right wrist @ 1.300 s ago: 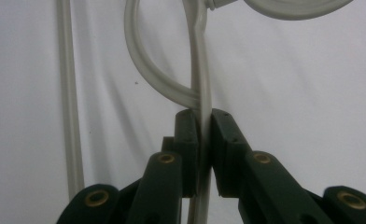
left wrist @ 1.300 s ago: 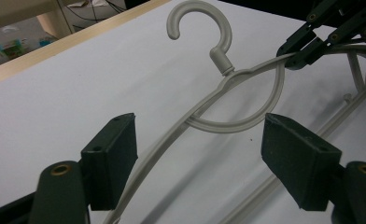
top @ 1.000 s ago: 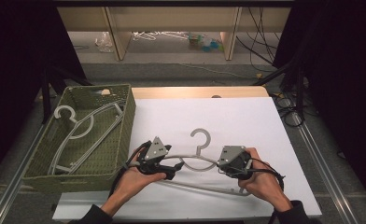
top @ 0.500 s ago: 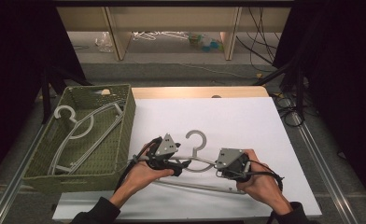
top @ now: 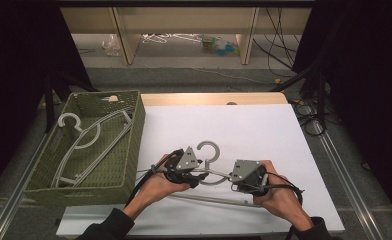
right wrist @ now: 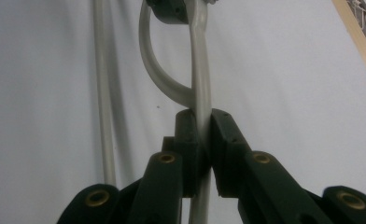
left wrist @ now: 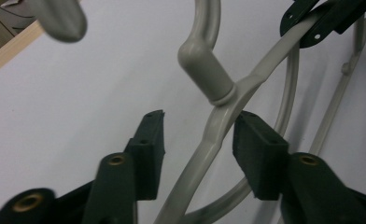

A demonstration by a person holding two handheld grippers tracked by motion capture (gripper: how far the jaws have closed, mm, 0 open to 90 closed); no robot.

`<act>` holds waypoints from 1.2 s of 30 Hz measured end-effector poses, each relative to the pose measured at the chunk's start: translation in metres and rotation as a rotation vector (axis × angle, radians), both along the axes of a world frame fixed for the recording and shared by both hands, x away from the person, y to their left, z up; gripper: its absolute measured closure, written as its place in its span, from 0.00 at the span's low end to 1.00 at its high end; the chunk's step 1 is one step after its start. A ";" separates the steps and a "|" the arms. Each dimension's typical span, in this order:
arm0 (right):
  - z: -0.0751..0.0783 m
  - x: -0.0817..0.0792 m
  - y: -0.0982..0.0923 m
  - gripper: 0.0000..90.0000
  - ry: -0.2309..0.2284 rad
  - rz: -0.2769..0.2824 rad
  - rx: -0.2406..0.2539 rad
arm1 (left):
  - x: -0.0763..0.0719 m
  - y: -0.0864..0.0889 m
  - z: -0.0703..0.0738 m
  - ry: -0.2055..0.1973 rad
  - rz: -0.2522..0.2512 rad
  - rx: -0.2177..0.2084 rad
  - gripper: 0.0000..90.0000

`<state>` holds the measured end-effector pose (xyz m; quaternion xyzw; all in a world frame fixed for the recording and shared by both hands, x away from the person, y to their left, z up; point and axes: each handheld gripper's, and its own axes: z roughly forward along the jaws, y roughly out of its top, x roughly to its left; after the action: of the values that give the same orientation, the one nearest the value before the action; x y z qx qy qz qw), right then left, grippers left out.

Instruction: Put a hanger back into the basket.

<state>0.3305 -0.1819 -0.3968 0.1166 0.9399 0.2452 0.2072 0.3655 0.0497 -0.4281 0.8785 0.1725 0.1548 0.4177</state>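
Nearer the hanger's (top: 211,170) hook now, left gripper (top: 196,177) jaws closing around its arm, not pressing; right gripper (top: 239,184) clamps it.

The curved grey plastic hanger (left wrist: 218,126) looks smooth and slightly glossy; the white table sheet (top: 264,130) is matt; the green woven basket (top: 134,145) looks rough.

No text, no labels — nothing legible
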 end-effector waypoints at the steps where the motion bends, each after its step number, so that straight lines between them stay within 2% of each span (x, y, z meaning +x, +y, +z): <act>1: 0.000 0.000 0.000 0.91 0.001 0.001 0.001 | -0.001 -0.002 0.000 0.002 -0.013 -0.002 0.64; 2: 0.000 0.000 0.000 0.91 0.000 0.002 0.001 | -0.001 -0.003 0.001 -0.007 -0.031 0.019 0.69; 4: -0.001 0.000 0.000 0.91 0.001 0.004 0.003 | -0.002 -0.004 0.003 -0.016 -0.051 0.029 0.72; 8: 0.000 0.000 -0.001 0.91 -0.003 0.011 0.009 | -0.002 -0.002 0.004 -0.012 -0.062 0.014 0.74; 10: -0.001 0.000 0.000 0.91 -0.011 0.014 0.011 | -0.003 -0.001 0.005 -0.022 -0.074 0.036 0.75; 12: 0.000 0.001 -0.001 0.91 -0.028 0.034 -0.007 | -0.003 -0.001 0.007 -0.026 -0.085 0.050 0.76; 14: 0.000 0.001 -0.001 0.91 -0.026 0.031 0.002 | -0.005 -0.001 0.009 -0.049 -0.102 0.073 0.78; 17: 0.000 0.001 -0.001 0.90 -0.019 0.033 0.010 | -0.008 -0.001 0.011 -0.053 -0.111 0.091 0.80; 19: 0.000 0.001 -0.001 0.89 -0.030 0.033 0.013 | -0.010 -0.001 0.012 -0.058 -0.114 0.098 0.81; 31: -0.003 0.007 -0.005 0.79 -0.026 -0.033 0.082 | -0.017 0.000 0.016 -0.036 -0.126 0.097 0.88; 34: -0.003 0.008 -0.006 0.73 -0.012 -0.045 0.096 | -0.017 0.001 0.017 -0.015 -0.115 0.085 0.89; 36: -0.003 0.008 -0.005 0.68 -0.015 -0.058 0.102 | -0.017 0.002 0.018 -0.022 -0.111 0.082 0.89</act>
<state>0.3389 -0.1874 -0.4001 0.1524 0.9208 0.2875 0.2150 0.3486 0.0513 -0.4104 0.9014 0.1124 0.1479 0.3911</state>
